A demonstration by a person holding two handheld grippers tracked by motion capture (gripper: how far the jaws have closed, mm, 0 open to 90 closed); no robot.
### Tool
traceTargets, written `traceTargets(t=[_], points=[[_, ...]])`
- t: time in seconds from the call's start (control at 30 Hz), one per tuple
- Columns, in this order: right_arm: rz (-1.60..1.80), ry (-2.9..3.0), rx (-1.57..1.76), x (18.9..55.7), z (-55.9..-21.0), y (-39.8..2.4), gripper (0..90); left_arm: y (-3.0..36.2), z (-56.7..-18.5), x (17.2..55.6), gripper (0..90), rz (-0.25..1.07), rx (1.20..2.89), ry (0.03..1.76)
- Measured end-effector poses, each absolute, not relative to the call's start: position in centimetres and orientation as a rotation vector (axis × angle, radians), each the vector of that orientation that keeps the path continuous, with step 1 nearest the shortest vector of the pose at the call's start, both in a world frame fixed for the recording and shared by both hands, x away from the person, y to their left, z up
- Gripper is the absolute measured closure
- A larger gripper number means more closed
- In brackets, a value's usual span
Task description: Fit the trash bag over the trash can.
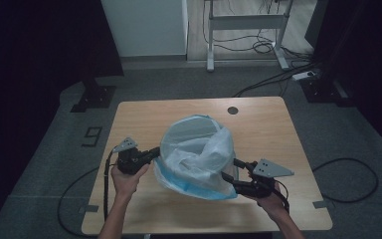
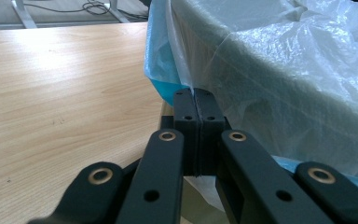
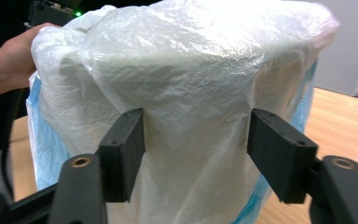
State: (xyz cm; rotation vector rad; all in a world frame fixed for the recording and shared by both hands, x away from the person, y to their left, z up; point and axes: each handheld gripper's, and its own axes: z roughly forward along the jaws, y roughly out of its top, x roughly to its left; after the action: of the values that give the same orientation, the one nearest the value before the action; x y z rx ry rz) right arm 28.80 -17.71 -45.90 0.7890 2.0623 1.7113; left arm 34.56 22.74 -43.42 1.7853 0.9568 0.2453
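Pinching a fold of the thin plastic bag (image 2: pixel 279 70), the left gripper (image 2: pixel 196 109) has its jaws pressed together on the film. The bag drapes a round bin (image 1: pixel 189 130) on the table (image 1: pixel 144 119). The right gripper (image 3: pixel 196 149) stands wide apart, bag between its pads, not squeezed.

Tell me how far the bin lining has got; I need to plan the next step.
Done: the plastic bag already drapes over the bin's rim. In hand: the left gripper pinches the film at the side; the right gripper stands open around loose film. Left: the bunched near side still needs smoothing down.
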Motion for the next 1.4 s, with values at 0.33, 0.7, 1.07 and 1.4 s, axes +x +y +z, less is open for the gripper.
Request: traceTargets(t=[0.33, 0.7, 1.07, 1.4], points=[[1.704, 2.057, 0.742, 29.1, -46.1, -17.9, 88.6, 22.6, -43.4, 34.5, 88.8, 0.250, 1.784, 0.951], [1.583, 2.051, 0.975, 30.1, -49.4, -17.5, 89.0, 22.1, -44.4, 35.9, 89.1, 0.237, 1.813, 1.075], [1.522, 2.085, 1.029, 30.9, -50.6, -16.9, 88.9, 21.0, -46.6, 38.1, 89.1, 0.188, 1.881, 1.147], [1.431, 2.118, 1.123, 31.7, -51.5, -17.1, 88.7, 20.9, -46.7, 37.9, 88.7, 0.127, 1.936, 1.123]])
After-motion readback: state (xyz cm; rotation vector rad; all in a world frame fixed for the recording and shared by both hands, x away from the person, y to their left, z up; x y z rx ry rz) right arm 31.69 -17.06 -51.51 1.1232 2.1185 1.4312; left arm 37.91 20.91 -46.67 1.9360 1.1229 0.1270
